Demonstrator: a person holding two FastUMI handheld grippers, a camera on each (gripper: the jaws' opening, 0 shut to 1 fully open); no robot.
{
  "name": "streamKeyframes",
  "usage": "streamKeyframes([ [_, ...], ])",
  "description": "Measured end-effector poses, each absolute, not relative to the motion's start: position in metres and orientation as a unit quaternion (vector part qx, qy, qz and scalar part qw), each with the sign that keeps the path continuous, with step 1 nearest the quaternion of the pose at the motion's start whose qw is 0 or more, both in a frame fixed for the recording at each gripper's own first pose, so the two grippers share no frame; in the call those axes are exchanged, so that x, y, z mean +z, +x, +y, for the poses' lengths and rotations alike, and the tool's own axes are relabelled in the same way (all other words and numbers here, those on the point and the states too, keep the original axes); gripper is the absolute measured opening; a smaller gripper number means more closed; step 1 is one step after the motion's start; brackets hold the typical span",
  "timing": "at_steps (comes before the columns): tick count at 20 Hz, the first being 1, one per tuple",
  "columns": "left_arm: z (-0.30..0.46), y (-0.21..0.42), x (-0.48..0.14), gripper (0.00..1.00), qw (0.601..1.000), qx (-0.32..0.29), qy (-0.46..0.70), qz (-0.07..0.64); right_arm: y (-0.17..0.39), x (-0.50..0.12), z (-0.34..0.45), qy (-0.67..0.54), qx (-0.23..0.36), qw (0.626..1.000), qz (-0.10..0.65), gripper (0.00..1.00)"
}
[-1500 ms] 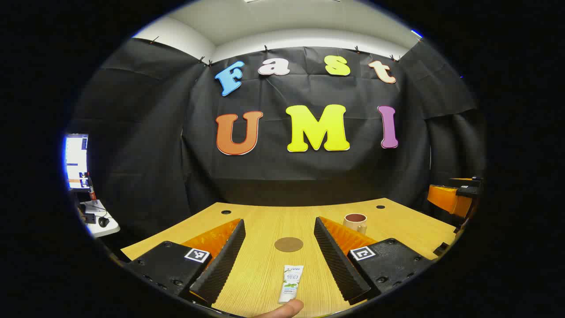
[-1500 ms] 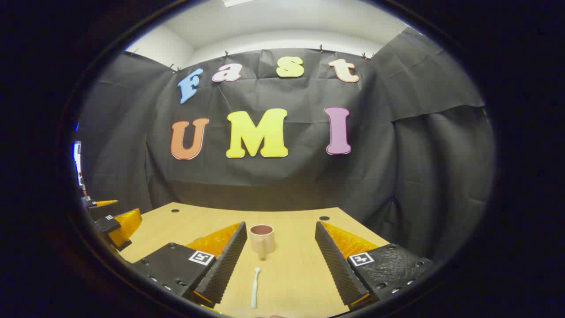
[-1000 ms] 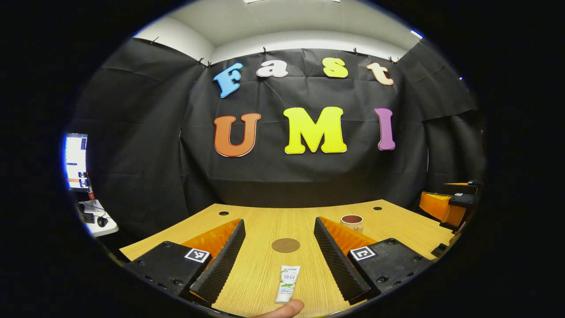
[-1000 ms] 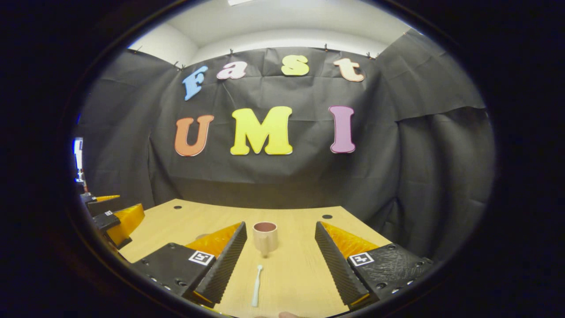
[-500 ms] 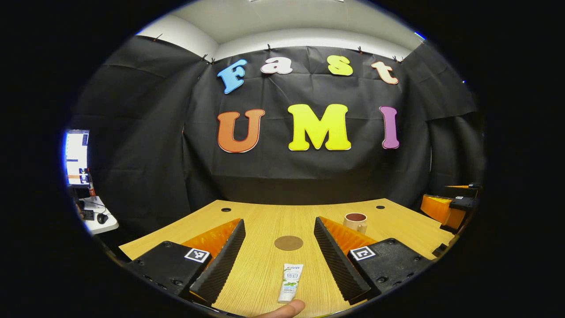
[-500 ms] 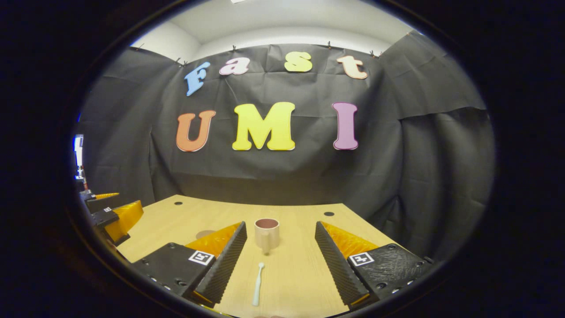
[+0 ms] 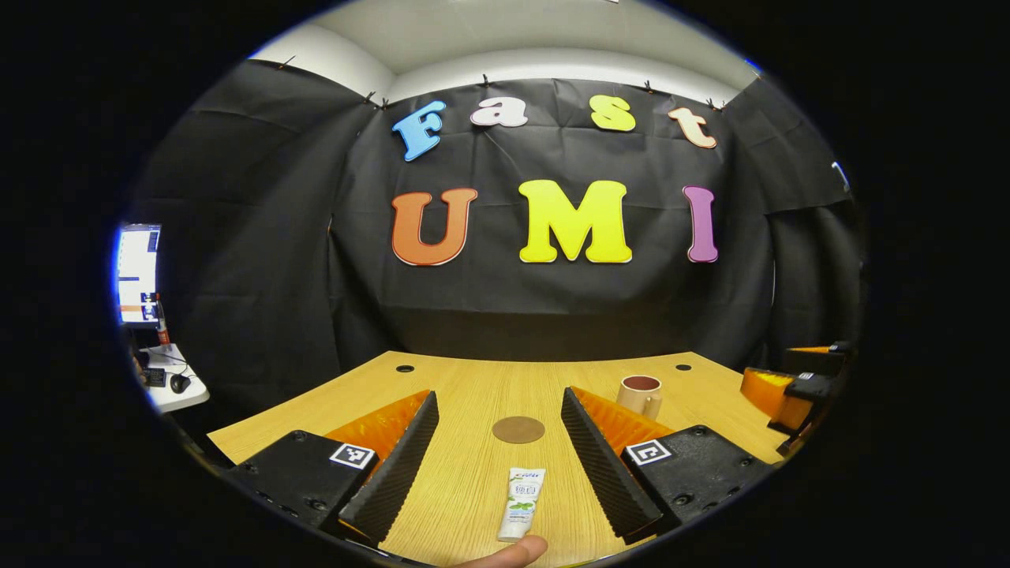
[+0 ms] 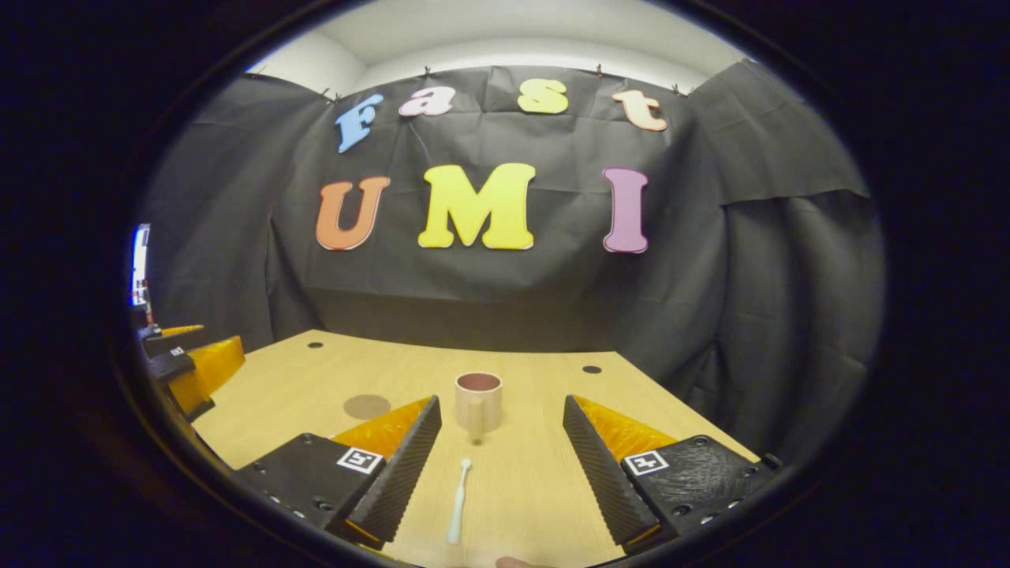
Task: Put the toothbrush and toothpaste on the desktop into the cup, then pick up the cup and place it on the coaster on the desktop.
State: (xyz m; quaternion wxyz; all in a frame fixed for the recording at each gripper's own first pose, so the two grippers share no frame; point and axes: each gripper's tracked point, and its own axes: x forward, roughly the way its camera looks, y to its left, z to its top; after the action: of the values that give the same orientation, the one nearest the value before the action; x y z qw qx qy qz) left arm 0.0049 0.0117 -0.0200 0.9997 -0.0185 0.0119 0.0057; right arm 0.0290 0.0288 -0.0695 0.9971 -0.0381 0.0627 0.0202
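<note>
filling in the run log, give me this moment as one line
stage: pre-grasp | left gripper: open, toothpaste between fingers | right gripper: open, toothbrush between fingers | cup: empty, off coaster

Toothpaste, toothbrush lie flat; cup upright, coaster bare.

Left gripper: two wedge-shaped fingers with black ribbed inner pads, orange ridged outer shells, and black textured base blocks carrying dark screws and a small square black-and-white marker on each. Right gripper: same build, with black ribbed pads on its fingers, yellow-orange shells, black blocks, screws and square markers. A bare fingertip shows at the bottom edge of the left gripper view.
</note>
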Motion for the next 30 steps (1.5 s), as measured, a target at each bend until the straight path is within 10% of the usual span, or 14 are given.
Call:
streamKeyframes([
  [14, 0.012, 0.025, -0.079, 0.99, 0.998, -0.001, -0.015, 0.056, 0.084, -0.233, 0.061, -0.03, 0.039, 0.967, 0.248, 0.89],
  [30, 0.021, 0.038, -0.124, 1.0, 0.988, -0.024, -0.031, 0.152, 0.094, -0.25, 0.07, -0.013, 0.036, 0.947, 0.318, 0.03],
])
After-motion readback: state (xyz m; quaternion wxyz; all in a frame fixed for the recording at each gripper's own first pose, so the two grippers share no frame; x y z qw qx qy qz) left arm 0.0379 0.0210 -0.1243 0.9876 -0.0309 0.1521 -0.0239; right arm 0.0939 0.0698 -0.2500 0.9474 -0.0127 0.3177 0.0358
